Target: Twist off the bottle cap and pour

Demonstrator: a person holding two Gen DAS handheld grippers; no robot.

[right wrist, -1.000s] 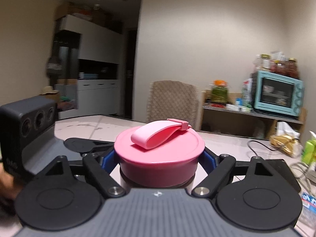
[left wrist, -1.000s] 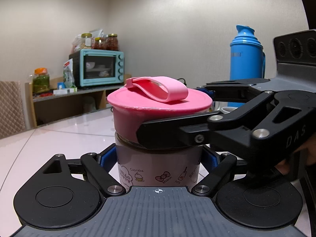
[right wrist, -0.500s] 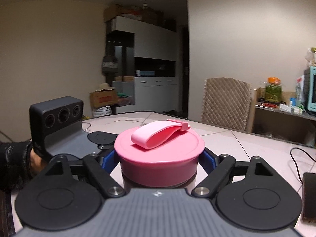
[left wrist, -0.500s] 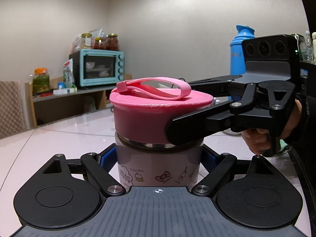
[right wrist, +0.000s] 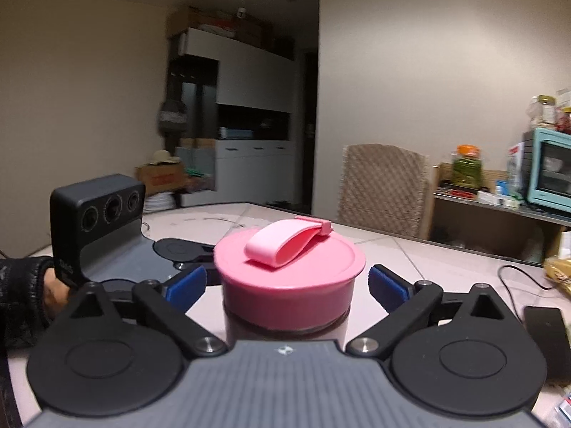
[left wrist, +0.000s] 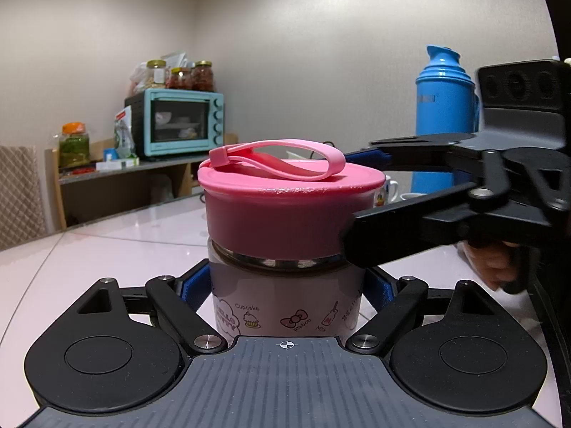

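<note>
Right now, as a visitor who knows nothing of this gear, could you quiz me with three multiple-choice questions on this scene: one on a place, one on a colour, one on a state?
1. Where does the left tool grip the bottle?
A. on its strap
B. on its body, below the cap
C. on its base

2. What colour is the tall flask in the background?
A. blue
B. green
C. red

3. How is the right tool set at the cap?
A. clamped on it
B. open, one finger on each side
C. closed above it

Answers:
1 B, its blue pads press the printed body.
2 A, it is bright blue all over.
3 B, the right wrist view shows gaps between pads and cap.
</note>
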